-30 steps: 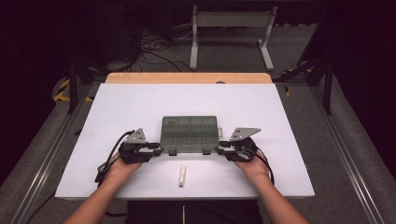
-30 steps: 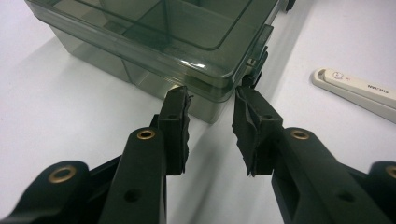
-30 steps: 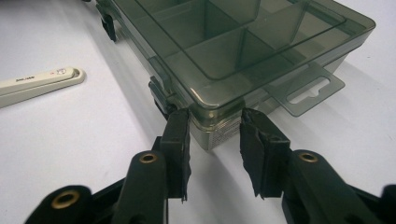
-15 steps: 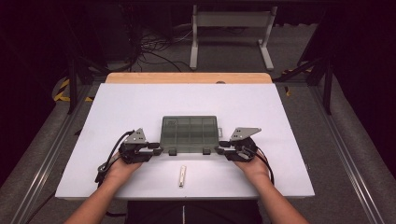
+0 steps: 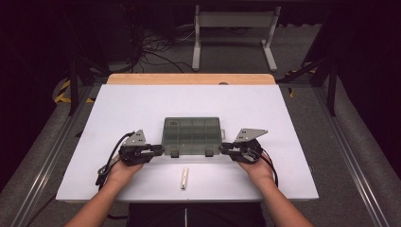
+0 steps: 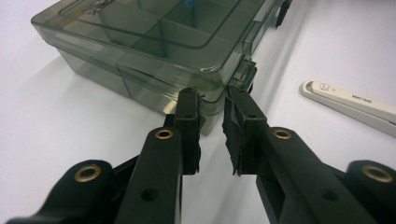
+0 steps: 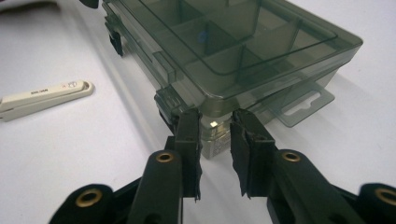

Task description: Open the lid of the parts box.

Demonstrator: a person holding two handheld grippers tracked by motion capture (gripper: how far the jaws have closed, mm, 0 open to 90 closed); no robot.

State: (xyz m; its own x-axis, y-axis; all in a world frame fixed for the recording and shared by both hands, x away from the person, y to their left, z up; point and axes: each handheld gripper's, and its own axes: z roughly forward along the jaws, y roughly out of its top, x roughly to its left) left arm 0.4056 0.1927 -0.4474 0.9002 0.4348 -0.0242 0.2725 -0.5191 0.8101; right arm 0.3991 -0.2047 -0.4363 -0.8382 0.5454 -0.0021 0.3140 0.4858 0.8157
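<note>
A smoky clear box with divided compartments and a shut lid lies flat near the middle of the white counter. The left tool sits at the box's near left corner, its jaws slightly spread with the tips right at the box wall by a latch. The right tool mirrors it at the near right corner, jaws likewise a little apart and touching or almost touching the wall. A white stick lies on the counter just nearer the person, between the two hands, apart from the box.
</note>
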